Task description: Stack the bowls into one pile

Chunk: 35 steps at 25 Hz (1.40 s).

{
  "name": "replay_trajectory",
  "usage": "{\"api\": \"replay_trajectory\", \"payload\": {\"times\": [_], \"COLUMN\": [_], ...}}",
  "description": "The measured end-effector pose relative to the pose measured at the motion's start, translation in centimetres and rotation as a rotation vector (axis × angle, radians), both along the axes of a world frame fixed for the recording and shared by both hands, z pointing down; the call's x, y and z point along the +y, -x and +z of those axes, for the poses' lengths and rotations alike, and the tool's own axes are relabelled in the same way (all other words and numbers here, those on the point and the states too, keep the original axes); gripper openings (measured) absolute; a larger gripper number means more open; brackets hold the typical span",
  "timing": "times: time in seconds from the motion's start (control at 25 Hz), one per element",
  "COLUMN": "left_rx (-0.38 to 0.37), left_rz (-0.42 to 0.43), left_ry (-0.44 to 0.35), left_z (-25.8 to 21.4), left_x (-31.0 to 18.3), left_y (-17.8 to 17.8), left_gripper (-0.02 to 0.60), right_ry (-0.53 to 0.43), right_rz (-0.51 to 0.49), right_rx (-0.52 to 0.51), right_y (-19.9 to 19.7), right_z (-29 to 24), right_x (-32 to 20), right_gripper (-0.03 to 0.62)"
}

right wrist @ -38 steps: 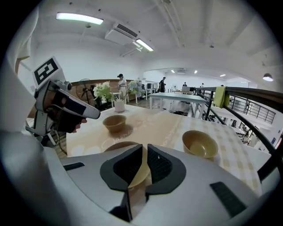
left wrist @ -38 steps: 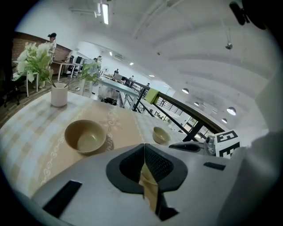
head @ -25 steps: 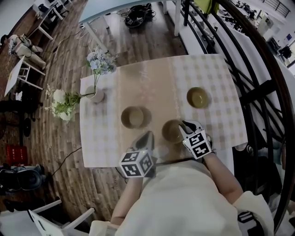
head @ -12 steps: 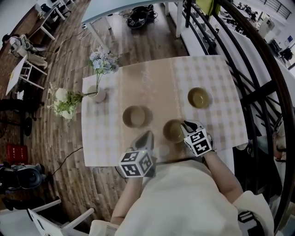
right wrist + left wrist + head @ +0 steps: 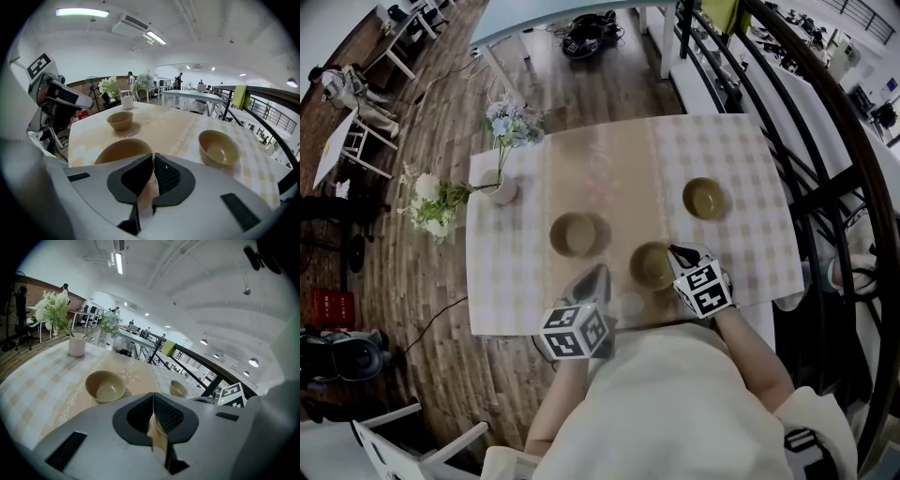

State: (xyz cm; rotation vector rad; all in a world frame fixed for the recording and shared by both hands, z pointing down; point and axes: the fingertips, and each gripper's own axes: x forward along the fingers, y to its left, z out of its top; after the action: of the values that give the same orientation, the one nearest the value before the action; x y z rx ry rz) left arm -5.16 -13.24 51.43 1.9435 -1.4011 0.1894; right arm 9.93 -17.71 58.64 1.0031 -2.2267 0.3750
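Three tan bowls sit apart on the checked tablecloth (image 5: 741, 150): a left bowl (image 5: 578, 233), a near bowl (image 5: 652, 265) and a far right bowl (image 5: 704, 198). My right gripper (image 5: 674, 249) rests at the near bowl's right rim, its jaws shut with nothing seen between them. In the right gripper view (image 5: 153, 154) the near bowl (image 5: 123, 151) lies just beyond the tips, the right bowl (image 5: 219, 147) to the side. My left gripper (image 5: 603, 270) hovers at the table's front, between the left and near bowls, shut and empty (image 5: 153, 394); the left bowl (image 5: 106, 386) lies ahead of it.
A white vase with flowers (image 5: 499, 190) stands at the table's left edge. A dark railing (image 5: 825, 187) runs along the right side. White tables (image 5: 562, 19) stand beyond on the wooden floor, and a person's sleeve fills the near foreground.
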Motion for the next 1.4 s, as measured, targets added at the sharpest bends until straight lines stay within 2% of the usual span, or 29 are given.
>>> {"api": "replay_trajectory", "payload": {"times": [0.36,0.64,1.12,1.4], "left_rx": [-0.009,-0.014,-0.022,-0.020], "left_rz": [-0.001,-0.002,0.016,0.024], "left_ry": [-0.004,-0.007,0.001,0.009], "left_z": [0.0,-0.1,0.0,0.3], "left_x": [-0.3,-0.9,-1.7,-2.1], "left_y": [0.1,0.2,-0.5,-0.9], "left_gripper": [0.006,0.006,0.006,0.006], "right_ry": [-0.060,-0.106,-0.178,-0.224], "right_rz": [-0.040,-0.055,-0.011,0.021], "right_rx": [-0.060,-0.055,-0.028,-0.045], "right_y": [1.4,1.5,-1.6,-2.8], "right_z": [-3.7,-5.5,-8.1,-10.2], "right_x": [-0.5,-1.7,-5.4,-7.5], "right_gripper": [0.005,0.003,0.002,0.002]}}
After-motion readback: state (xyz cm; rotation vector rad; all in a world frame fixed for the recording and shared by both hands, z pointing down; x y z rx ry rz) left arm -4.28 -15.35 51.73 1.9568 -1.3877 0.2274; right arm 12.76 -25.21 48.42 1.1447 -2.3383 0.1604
